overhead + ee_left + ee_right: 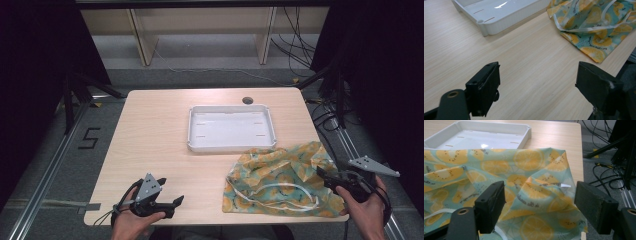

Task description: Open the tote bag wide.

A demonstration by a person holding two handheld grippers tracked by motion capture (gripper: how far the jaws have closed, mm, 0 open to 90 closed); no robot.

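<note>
Lying crumpled on the desk just in front of the white tray, the lemon-print cloth has the wide-open right hand-held gripper at its edge and the left hand-held gripper, also wide, well apart.

Bench: pale wood grain, light beige. Tray: plain white, with short thin reddish-brown marks on its floor. Cloth bag: pale teal ground, printed all over with orange-yellow lemon slices and small dark lettering; white drawstring cord and white edging. Left tool: black, grey plate on top. Right tool: black, grey plate as well. Floor: grey, with a black "5" marked on it. Cables: black.
</note>
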